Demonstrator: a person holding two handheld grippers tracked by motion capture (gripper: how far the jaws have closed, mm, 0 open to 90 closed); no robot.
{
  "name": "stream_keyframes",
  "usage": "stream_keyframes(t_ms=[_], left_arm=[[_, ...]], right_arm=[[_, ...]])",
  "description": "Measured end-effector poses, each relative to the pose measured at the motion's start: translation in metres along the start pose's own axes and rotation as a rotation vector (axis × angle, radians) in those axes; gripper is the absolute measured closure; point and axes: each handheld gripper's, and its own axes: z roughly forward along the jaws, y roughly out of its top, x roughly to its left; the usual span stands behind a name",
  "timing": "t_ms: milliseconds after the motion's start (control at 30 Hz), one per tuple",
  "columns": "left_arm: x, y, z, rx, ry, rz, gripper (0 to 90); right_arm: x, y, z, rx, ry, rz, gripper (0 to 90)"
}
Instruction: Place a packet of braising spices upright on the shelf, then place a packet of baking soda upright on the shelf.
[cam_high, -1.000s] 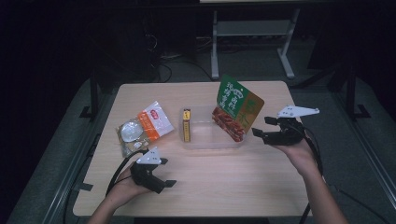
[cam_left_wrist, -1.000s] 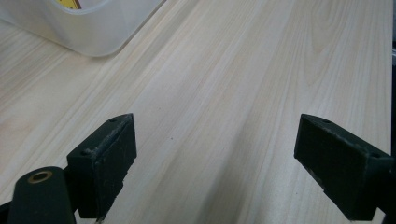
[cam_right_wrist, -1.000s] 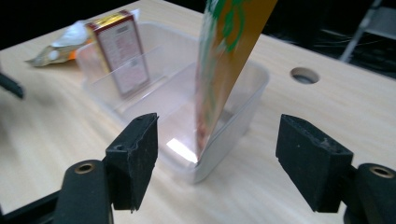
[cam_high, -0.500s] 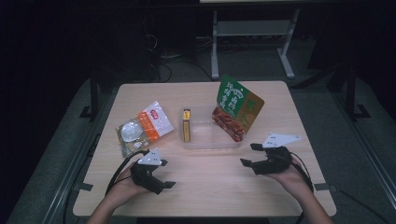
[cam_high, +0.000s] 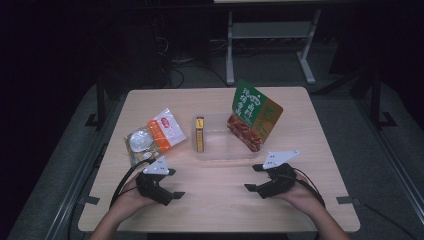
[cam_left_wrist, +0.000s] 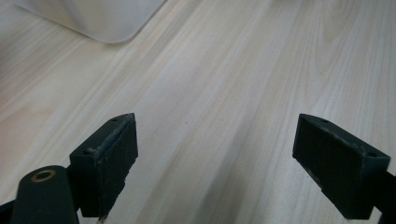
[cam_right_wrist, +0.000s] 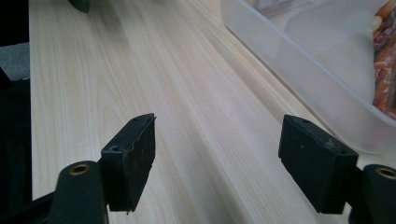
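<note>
Left claw (cam_high: 172, 192): low over the near left part of the bench (cam_high: 215, 200), held in a hand (cam_high: 127, 200) entering from the bottom edge. Jaws spread wide, nothing between them; bare wood grain between the pads in the left gripper view (cam_left_wrist: 215, 158). Corner of the clear tub (cam_left_wrist: 98, 21) at the top left of that view, apart from the jaws. Black cable looping off to the left behind the claw.

Right claw (cam_high: 256, 177): low over the near right part of the bench, just in front of the tub, held in the other hand (cam_high: 300, 192). Grey three-cornered plate on top. Jaws spread, nothing between them; bare bench surface between the pads in the right gripper view (cam_right_wrist: 217, 163). Tub wall (cam_right_wrist: 303, 88) running along the right of that view, close to the right jaw, contact not determinable.

Clear tub (cam_high: 222, 152): centre of the bench, between and beyond the two claws. Inside it, at the left end, a slim yellow box (cam_high: 200, 135) lying lengthwise. At the right end, a green-and-red snack bag (cam_high: 255, 117) propped upright and tilted, lower part inside the tub.

Left of the tub, flat on the bench: an orange-and-white packet (cam_high: 165, 131) and, touching its left side, a round clear-wrapped item (cam_high: 138, 141).
</note>
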Motion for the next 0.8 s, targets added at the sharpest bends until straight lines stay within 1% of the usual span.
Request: stream_keyframes(t_ms=[167, 200, 267, 400, 467, 600, 633, 700, 767, 800], left_arm=[[0.009, -0.001, -0.009, -0.021, 0.030, -0.028, 13.7], [0.011, -0.001, -0.011, -0.022, 0.040, -0.022, 13.6], [0.015, -0.002, -0.016, -0.029, 0.055, -0.039, 13.7], [0.022, -0.003, -0.028, -0.045, 0.096, -0.046, 13.7], [0.027, -0.004, -0.033, -0.054, 0.117, -0.063, 14.0], [0.039, -0.006, -0.043, -0.050, 0.175, -0.082, 14.1], [0.042, -0.007, -0.045, -0.057, 0.185, -0.096, 14.3], [0.049, -0.007, -0.050, -0.072, 0.202, -0.117, 15.9], [0.056, -0.008, -0.054, -0.075, 0.221, -0.136, 19.1], [0.061, -0.007, -0.056, -0.080, 0.237, -0.155, 20.8]], right_arm=[[0.001, -0.001, 0.004, 0.019, 0.006, -0.009, 26.4], [0.002, -0.001, 0.004, 0.023, 0.007, -0.013, 26.3], [0.002, -0.001, 0.006, 0.030, 0.011, -0.014, 26.3], [0.003, -0.001, 0.007, 0.035, 0.016, -0.024, 26.4], [0.003, -0.001, 0.008, 0.036, 0.017, -0.024, 26.4], [0.004, -0.001, 0.008, 0.044, 0.015, -0.021, 26.4], [0.004, -0.001, 0.008, 0.041, 0.013, -0.028, 26.4], [0.004, -0.001, 0.008, 0.038, 0.015, -0.026, 26.4], [0.003, -0.002, 0.009, 0.039, 0.015, -0.019, 26.3], [0.003, -0.002, 0.009, 0.039, 0.016, -0.020, 26.3]])
